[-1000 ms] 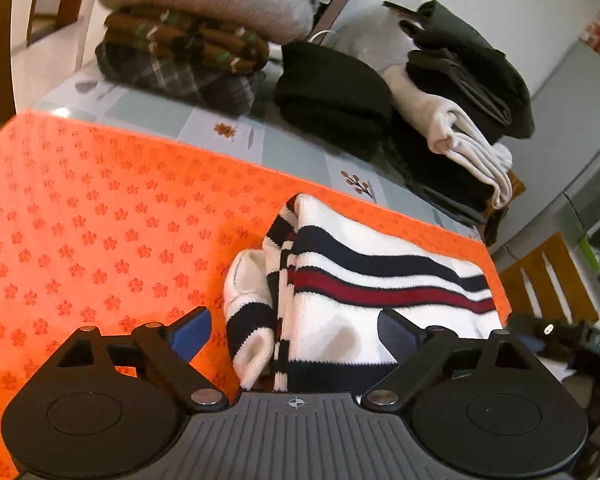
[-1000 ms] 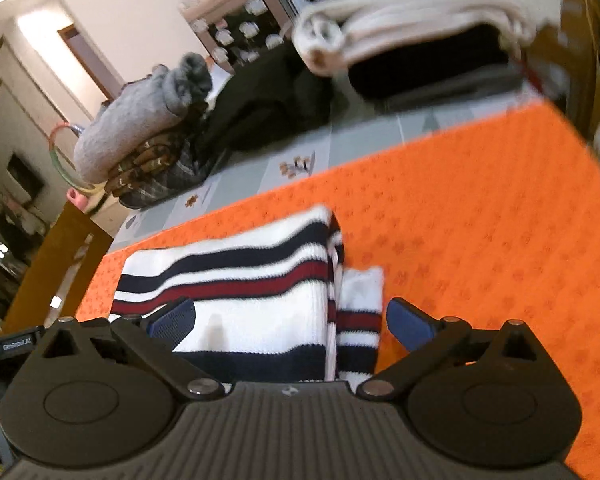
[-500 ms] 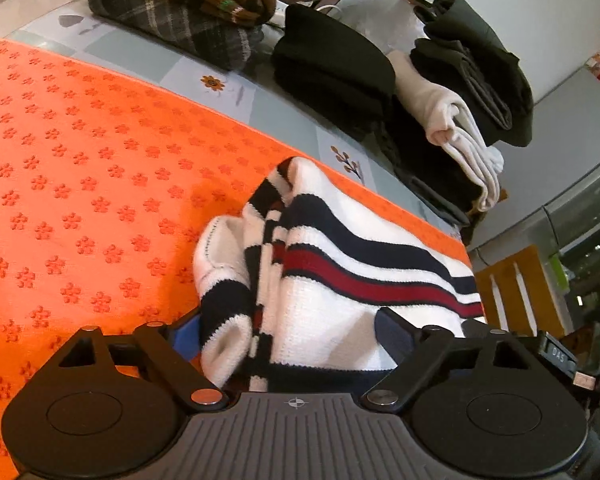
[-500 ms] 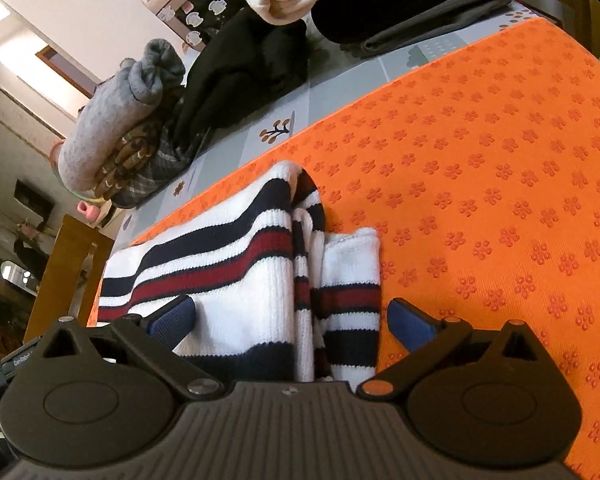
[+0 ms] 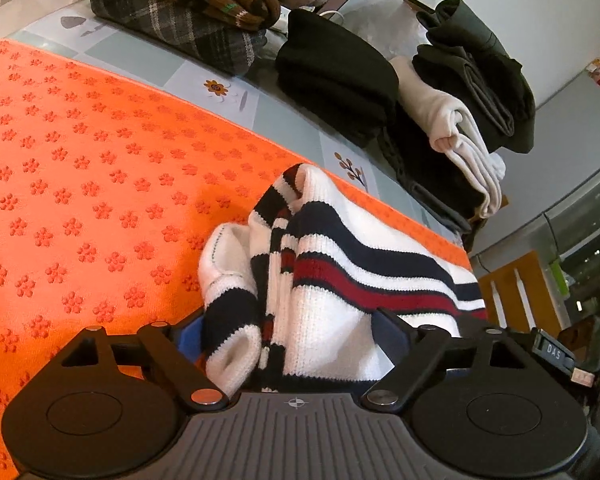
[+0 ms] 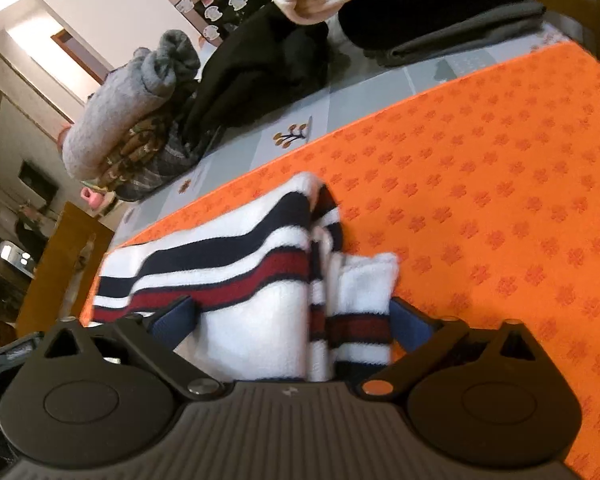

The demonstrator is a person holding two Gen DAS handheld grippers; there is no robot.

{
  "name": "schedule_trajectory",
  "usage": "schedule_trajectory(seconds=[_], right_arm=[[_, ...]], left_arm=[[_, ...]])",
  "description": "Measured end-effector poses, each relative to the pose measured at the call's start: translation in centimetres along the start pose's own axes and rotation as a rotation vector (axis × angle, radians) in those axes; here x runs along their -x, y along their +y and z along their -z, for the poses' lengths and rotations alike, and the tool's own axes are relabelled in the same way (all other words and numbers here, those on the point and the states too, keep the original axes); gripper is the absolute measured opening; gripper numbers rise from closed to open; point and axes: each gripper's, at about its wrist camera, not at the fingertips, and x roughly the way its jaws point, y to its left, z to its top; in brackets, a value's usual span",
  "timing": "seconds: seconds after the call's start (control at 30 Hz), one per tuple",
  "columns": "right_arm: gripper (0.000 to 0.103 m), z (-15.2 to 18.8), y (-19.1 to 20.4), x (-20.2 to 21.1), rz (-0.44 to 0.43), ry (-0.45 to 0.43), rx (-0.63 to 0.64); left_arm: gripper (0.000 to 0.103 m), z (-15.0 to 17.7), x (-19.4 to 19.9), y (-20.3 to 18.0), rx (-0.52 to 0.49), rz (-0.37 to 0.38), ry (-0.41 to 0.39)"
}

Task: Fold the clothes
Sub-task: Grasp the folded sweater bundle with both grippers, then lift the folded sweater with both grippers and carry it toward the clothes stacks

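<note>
A folded white sweater with navy and red stripes (image 5: 340,264) lies on the orange flower-print mat (image 5: 80,184). My left gripper (image 5: 288,334) is down over the sweater's left end, and its jaws are closing with the rolled cuff and folded edge between them. The fabric lies against the blue pads (image 5: 190,334) without being clamped. My right gripper (image 6: 292,322) is over the other end of the sweater (image 6: 260,264). Its jaws are just starting to close, with the folded edge and sleeve between the blue pads (image 6: 410,326).
Behind the mat on the grey patterned tablecloth (image 5: 140,60) stand stacks of folded clothes: a plaid and brown pile (image 5: 188,20), a black pile (image 5: 336,76), and cream and dark garments (image 5: 460,120). A wooden chair (image 5: 516,292) stands beyond the table's right edge.
Both grippers have come down closer over the two ends of the sweater. The left jaws have narrowed around the cuff and the right jaws have narrowed slightly.
</note>
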Motion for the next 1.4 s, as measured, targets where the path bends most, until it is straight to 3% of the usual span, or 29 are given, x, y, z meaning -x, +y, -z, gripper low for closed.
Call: schedule_trajectory(seconds=[0.1,0.17,0.27,0.6,0.87,1.07,1.4], right_arm=[[0.068,0.4,0.4,0.3,-0.024,-0.004,-0.036],[0.051,0.3,0.6,0.8,-0.020,-0.017,-0.073],[0.044,0.0,1.1,1.9,-0.022,-0.029,-0.110],[0.041,-3.1,5.9,6.1,-0.164,-0.071,-0.050],[0.040,-10.0,12.9,5.7,-0.304,-0.070,0.023],[0.039,-16.0,18.7,3.1,-0.375,-0.098,0.023],[0.039,-28.3,27.5,-6.3,-0.411,-0.142,-0.069]], left_arm=[[0.048,0.1,0.6,-0.2,0.012,0.025,-0.019],[0.044,0.0,1.2,-0.8,-0.005,0.030,-0.032],[0.041,0.0,2.2,-1.8,-0.025,0.036,-0.051],[0.035,-2.0,8.8,-6.6,-0.039,0.025,-0.195],[0.033,-7.1,14.2,-9.1,-0.077,-0.027,-0.337],[0.033,-14.6,17.0,-8.3,-0.080,0.011,-0.423],[0.033,-31.6,17.0,-3.2,-0.081,0.135,-0.484]])
